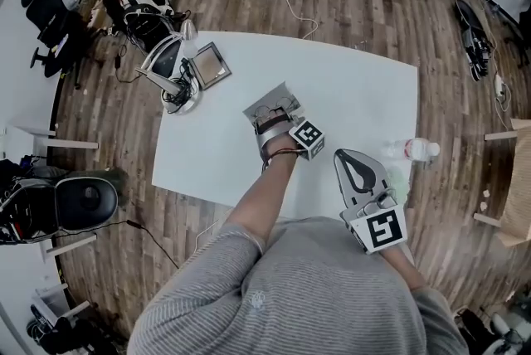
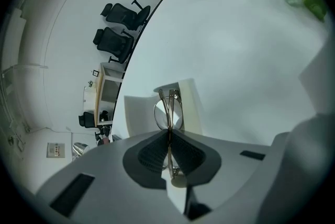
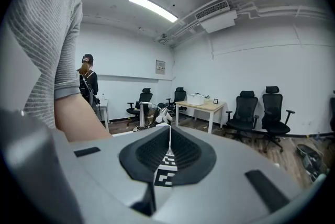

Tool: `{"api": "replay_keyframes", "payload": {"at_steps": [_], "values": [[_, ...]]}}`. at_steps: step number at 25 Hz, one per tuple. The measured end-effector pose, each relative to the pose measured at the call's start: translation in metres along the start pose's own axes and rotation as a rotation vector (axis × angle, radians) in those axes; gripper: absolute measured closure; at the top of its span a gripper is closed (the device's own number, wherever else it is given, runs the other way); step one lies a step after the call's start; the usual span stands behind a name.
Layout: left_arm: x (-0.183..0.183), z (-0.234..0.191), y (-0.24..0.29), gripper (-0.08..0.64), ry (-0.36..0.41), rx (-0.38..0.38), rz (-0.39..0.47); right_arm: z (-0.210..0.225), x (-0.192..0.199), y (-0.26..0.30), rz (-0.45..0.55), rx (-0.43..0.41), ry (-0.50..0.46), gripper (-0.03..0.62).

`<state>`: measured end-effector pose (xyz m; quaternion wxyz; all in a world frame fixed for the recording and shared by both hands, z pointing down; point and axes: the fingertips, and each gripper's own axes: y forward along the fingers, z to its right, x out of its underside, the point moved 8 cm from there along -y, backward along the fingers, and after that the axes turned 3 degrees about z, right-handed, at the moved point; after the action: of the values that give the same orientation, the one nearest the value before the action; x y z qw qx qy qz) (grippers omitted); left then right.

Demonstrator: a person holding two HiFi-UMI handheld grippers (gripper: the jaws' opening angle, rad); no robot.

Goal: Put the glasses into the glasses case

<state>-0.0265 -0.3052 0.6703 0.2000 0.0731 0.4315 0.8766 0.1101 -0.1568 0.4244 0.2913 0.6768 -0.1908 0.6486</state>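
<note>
Carefully, my left claw (image 2: 168, 134) pinched the folded glasses (image 2: 168, 113) over the open glasses case (image 2: 192, 108); my right claw (image 3: 169, 135), nearer me, was pressed together, empty. Released crooked, they could catch the rim.

No legible text or numbers; wall notice (image 3: 160, 65) print too small, unreadable.

The right tongs (image 3: 169, 136) had their jaws pressed together with nothing between them. A grey striped sleeve (image 3: 49, 34) and bare forearm (image 3: 78, 113) filled the near left. Far off stood black office chairs (image 3: 243, 113), a wooden desk (image 3: 201, 107) and, at the left, a person (image 3: 86, 81) in dark clothes.
</note>
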Motion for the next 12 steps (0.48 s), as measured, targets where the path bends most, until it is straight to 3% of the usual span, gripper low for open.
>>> {"api": "replay_keyframes", "payload": {"at_steps": [12], "values": [[-0.0012, 0.0002, -0.0031, 0.531, -0.015, 0.023, -0.001, 0.0055, 0.0015, -0.0039, -0.012, 0.011, -0.031, 0.578]]}}
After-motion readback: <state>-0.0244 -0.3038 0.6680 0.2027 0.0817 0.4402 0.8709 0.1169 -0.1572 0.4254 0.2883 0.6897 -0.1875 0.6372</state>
